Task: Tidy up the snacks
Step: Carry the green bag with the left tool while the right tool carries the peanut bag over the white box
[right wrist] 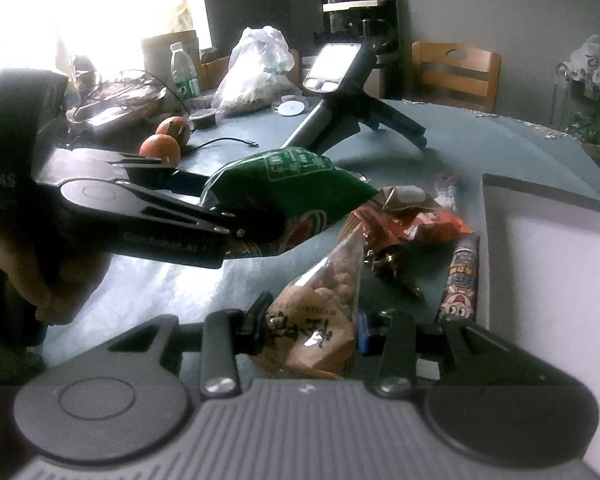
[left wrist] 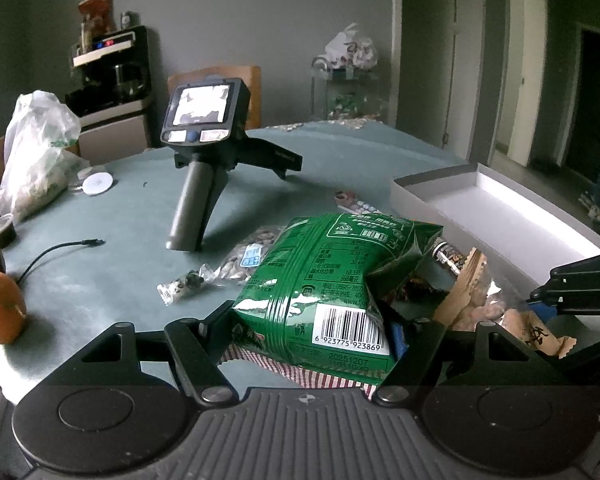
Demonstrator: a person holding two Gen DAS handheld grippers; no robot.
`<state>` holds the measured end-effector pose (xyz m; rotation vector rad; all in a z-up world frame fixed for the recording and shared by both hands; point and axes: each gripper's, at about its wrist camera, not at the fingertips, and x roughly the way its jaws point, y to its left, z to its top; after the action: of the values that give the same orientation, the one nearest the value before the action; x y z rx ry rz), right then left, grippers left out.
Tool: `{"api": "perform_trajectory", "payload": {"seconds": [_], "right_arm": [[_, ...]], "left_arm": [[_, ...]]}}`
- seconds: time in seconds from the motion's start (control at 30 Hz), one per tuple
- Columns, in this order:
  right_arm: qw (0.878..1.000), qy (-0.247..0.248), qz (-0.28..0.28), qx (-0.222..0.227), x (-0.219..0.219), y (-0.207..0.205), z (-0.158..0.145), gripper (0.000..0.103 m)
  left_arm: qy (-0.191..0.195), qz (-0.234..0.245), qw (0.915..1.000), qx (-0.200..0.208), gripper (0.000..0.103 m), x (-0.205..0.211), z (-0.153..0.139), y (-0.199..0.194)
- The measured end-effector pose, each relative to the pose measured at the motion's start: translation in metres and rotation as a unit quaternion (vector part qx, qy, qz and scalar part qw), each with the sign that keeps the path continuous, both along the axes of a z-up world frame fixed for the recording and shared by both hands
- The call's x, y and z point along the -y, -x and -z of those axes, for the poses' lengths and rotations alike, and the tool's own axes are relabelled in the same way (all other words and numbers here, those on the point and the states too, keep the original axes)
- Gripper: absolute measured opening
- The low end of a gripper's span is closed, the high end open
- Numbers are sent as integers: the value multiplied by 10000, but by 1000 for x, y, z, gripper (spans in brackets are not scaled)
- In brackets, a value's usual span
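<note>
My left gripper (left wrist: 314, 330) is shut on a green snack bag (left wrist: 332, 276) with a barcode and holds it above the table; it shows from the side in the right wrist view (right wrist: 288, 184). My right gripper (right wrist: 314, 330) is shut on a brown paper bag of nuts (right wrist: 324, 316), also seen at the right of the left wrist view (left wrist: 496, 308). Orange-red wrappers (right wrist: 416, 224) and a long sausage stick (right wrist: 462, 276) lie beside the white box (right wrist: 548, 280). A clear nut bag (left wrist: 244, 258) and a small candy (left wrist: 182, 286) lie on the table.
A spare gripper with a lit screen (left wrist: 204, 136) stands mid-table. Two oranges (right wrist: 168, 140), a cable (left wrist: 56, 252), a white plastic bag (left wrist: 36, 152) and a water bottle (right wrist: 184, 72) sit at the left. A wooden chair (right wrist: 456, 72) stands behind the round green table (left wrist: 112, 292).
</note>
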<state>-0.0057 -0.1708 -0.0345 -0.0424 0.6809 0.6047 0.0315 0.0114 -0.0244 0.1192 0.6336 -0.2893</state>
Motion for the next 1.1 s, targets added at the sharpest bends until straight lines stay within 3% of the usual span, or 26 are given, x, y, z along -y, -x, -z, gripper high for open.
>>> {"api": "perform_trajectory", "payload": {"seconds": [0.63, 1.1], "right_arm": [[9990, -99, 403, 155, 28, 3, -20, 40], [9975, -116, 641, 269, 44, 2, -28, 40]], "left_arm": [[142, -577, 9982, 2, 71, 23, -13, 15], [254, -528, 9983, 79, 71, 38, -22, 21]]}}
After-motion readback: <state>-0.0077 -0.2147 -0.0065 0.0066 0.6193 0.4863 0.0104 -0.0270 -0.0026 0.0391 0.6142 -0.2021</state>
